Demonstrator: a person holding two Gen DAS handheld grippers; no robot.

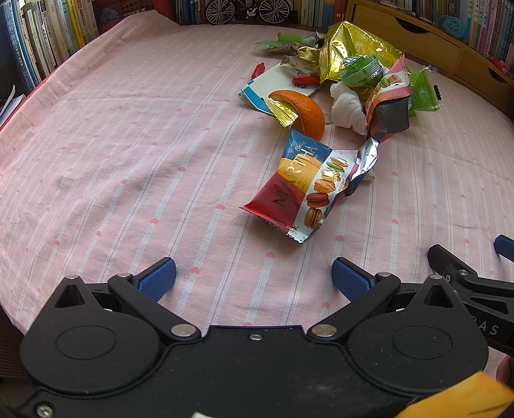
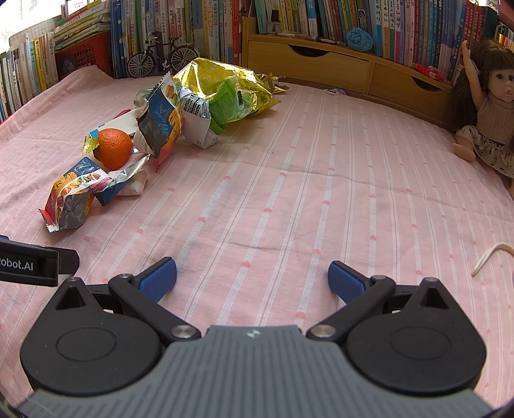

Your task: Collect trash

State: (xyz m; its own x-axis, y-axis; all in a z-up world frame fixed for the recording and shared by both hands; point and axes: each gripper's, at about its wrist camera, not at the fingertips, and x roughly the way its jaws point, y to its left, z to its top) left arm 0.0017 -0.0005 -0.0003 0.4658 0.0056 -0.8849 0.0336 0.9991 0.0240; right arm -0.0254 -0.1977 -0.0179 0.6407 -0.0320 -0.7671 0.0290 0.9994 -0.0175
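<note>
Trash lies in a loose pile on the pink striped cloth point(image 1: 128, 144), upper right of centre in the left wrist view and upper left in the right wrist view. Nearest item: macaron wrapper point(image 1: 302, 189); behind it, orange peel point(image 1: 305, 112), white tissue point(image 1: 348, 106), gold foil bag point(image 1: 353, 48). Left gripper point(image 1: 253, 278): fingers spread, empty, short of the wrapper. Right gripper point(image 2: 252, 278): fingers spread, empty, over bare cloth. Doll point(image 2: 491, 109) sits at right edge.

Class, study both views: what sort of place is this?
Probably a home study or child's room: packed bookshelves, a doll and a wooden drawer unit border a table under a pink cloth.
</note>
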